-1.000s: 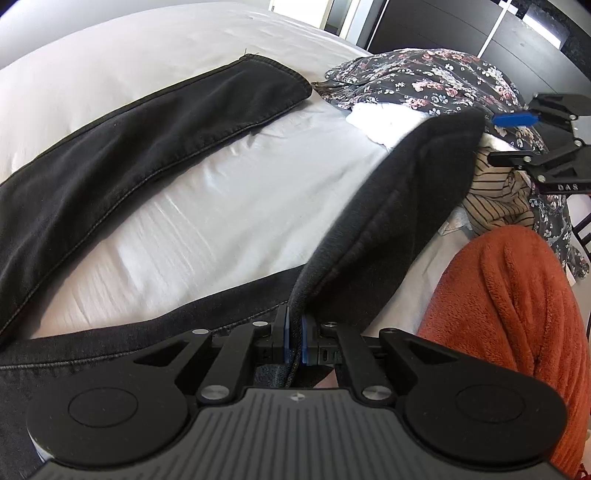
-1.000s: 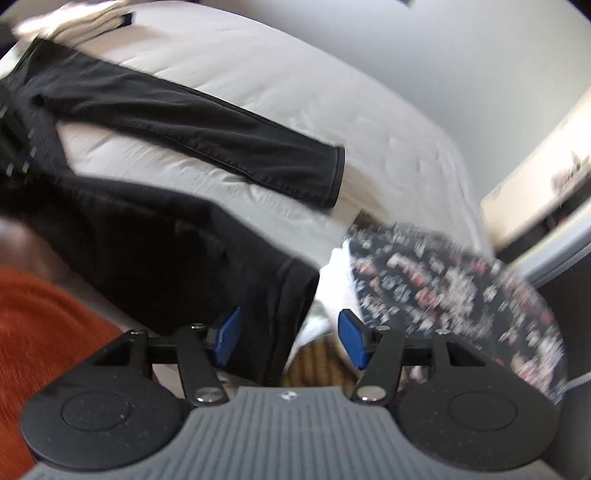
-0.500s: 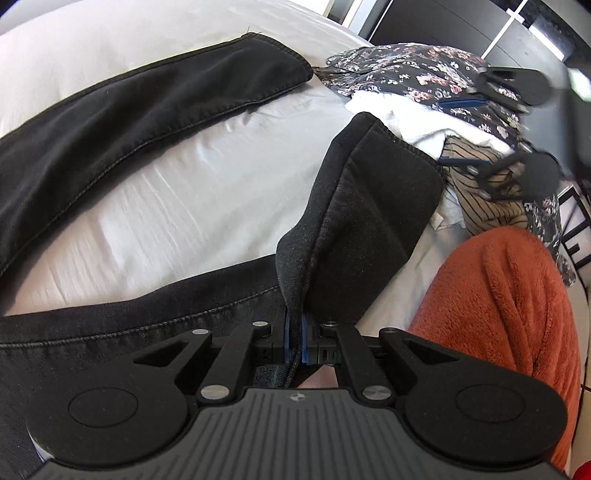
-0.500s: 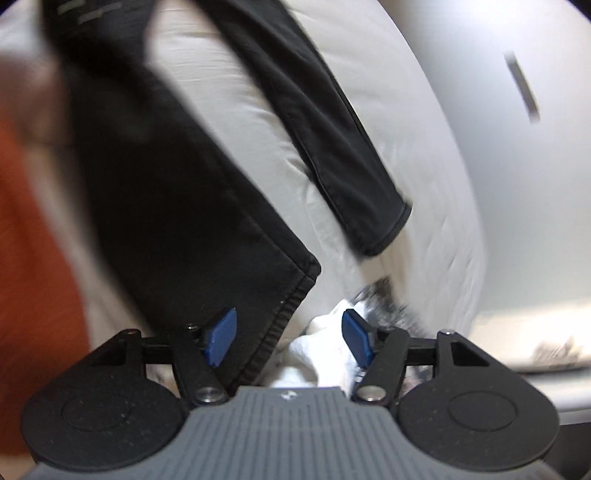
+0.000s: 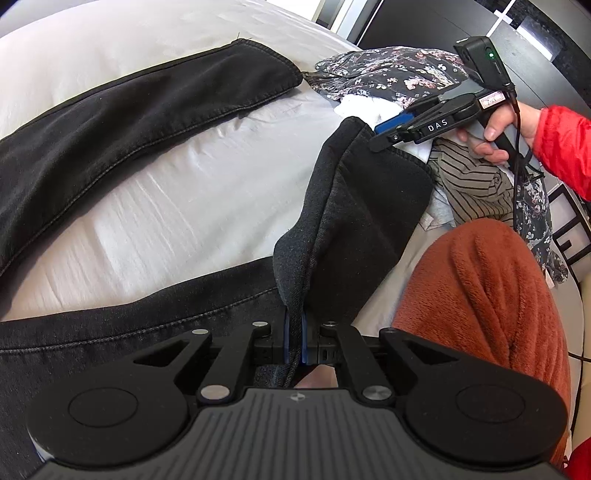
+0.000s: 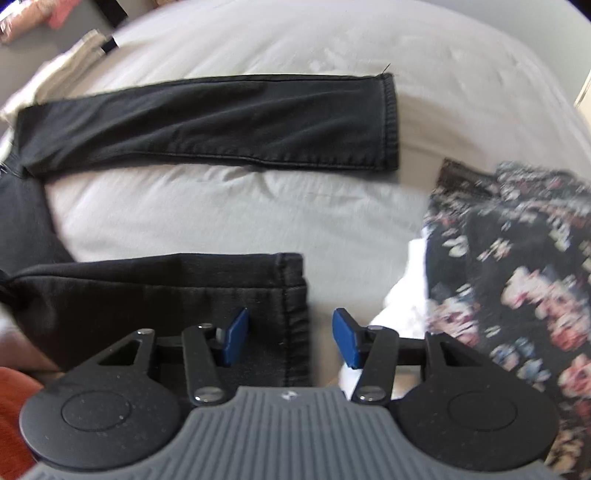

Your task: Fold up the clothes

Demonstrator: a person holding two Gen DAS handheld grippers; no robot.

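A bed [image 6: 229, 218] covered by a pale grey sheet fills both views, with dark cabinets [image 5: 424, 22] seen beyond it. Black jeans [image 5: 122, 122] are spread on the sheet, one leg lying flat and the nearer leg raised at its edge. A floral garment [image 6: 517, 280], a white cloth [image 5: 365, 107] and a striped top [image 5: 469, 177] are piled beside the hems. The left gripper [image 5: 294, 341] is clamped on the raised leg's seam. The right gripper [image 6: 290, 338] is held half open over the near hem [image 6: 293, 302], its fingers having just been narrowing, nothing pinched. Compared with a second ago, it has been brought down onto that hem.
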